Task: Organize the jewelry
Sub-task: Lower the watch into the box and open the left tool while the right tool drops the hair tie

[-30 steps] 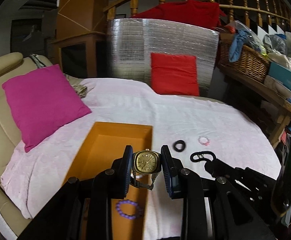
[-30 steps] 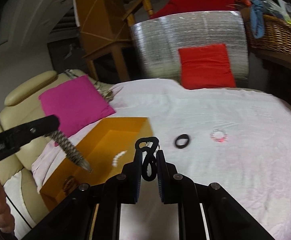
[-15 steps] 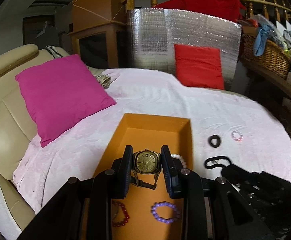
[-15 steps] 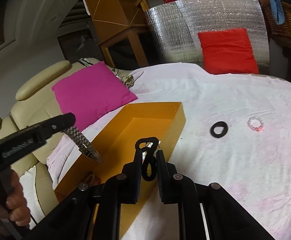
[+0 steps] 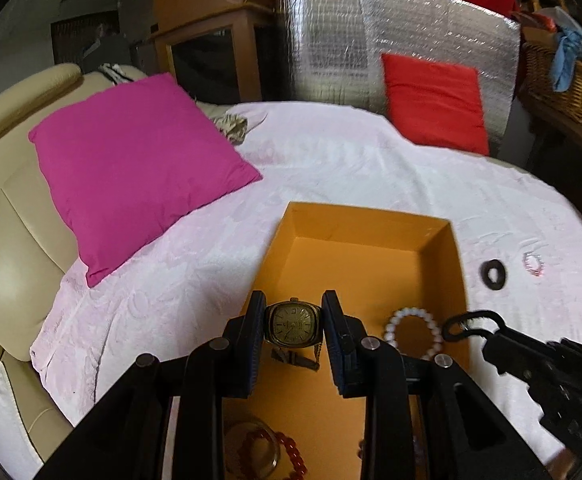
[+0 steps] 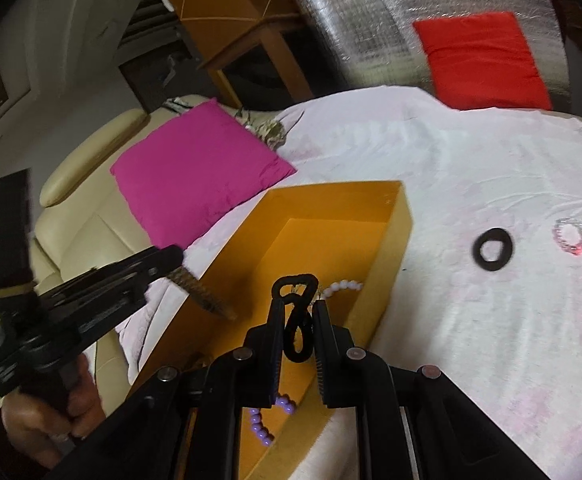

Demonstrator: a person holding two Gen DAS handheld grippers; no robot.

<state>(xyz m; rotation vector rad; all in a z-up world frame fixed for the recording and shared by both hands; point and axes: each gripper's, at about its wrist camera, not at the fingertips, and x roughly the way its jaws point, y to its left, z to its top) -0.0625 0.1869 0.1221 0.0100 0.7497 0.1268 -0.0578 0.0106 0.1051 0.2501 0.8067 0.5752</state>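
Note:
My left gripper [image 5: 293, 312] is shut on a gold watch [image 5: 293, 323], held above the open orange box [image 5: 375, 228]. My right gripper [image 6: 296, 304] is shut on a black hair tie [image 6: 297, 312], over the box's right wall [image 6: 387, 268]. In the box lie a white bead bracelet [image 5: 411, 330], a red bead bracelet [image 5: 287, 450] and a purple bead bracelet [image 6: 265, 424]. On the white sheet right of the box lie a black ring-shaped hair tie [image 6: 493, 249] and a pink bead bracelet [image 6: 571, 236].
A magenta pillow [image 5: 131, 168] lies left of the box on the beige sofa [image 5: 7, 240]. A red pillow [image 5: 435, 100] leans on a silver foil panel [image 5: 371, 40] behind. A wicker basket [image 5: 563, 76] stands at far right.
Both grippers have moved left with their loads. The left gripper with the watch is now well over the box; the right gripper with the hair tie has reached the box's right wall.

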